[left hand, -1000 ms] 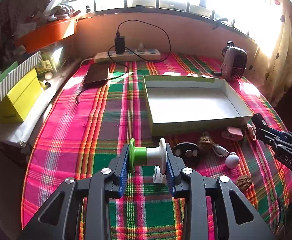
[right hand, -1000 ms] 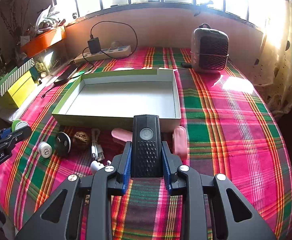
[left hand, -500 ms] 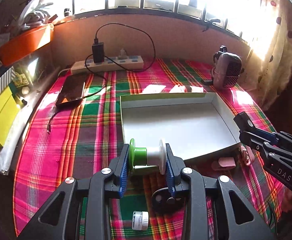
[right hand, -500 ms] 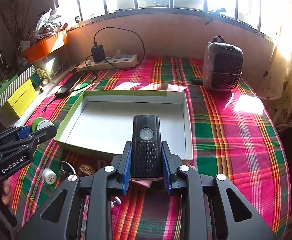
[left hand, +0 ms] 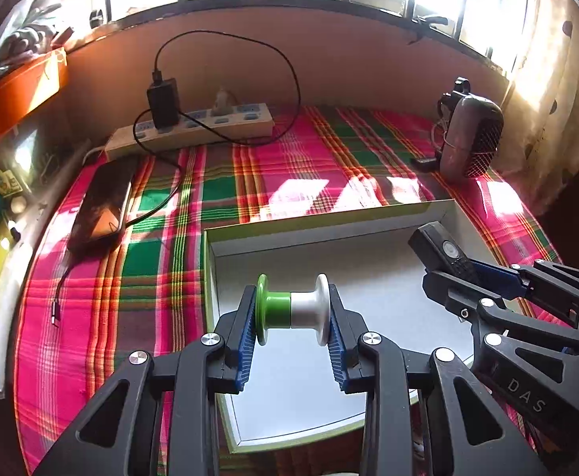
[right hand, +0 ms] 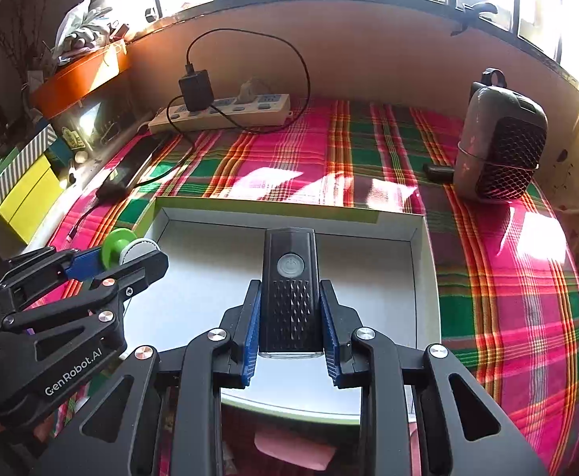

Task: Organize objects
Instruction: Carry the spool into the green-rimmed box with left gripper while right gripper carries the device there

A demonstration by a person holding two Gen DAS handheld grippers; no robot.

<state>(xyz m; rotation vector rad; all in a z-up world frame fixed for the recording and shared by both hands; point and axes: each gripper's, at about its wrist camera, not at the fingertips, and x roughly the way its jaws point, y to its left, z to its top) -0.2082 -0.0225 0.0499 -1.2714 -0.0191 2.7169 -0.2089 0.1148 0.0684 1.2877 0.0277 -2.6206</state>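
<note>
Left gripper (left hand: pixel 292 313) clamped, right gripper (right hand: pixel 290 313) clamped, both angled downward, seemingly level

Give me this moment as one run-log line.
left gripper: shut on green-and-white spool | right gripper: shut on black device | both held above the tray | tray: nothing in it

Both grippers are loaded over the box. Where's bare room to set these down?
The white box floor is bare wall to wall: set the spool near its left wall, the black light toward its right. Cloth between box and fan is free too. It is crowded by the power strip, cable and phone.
</note>
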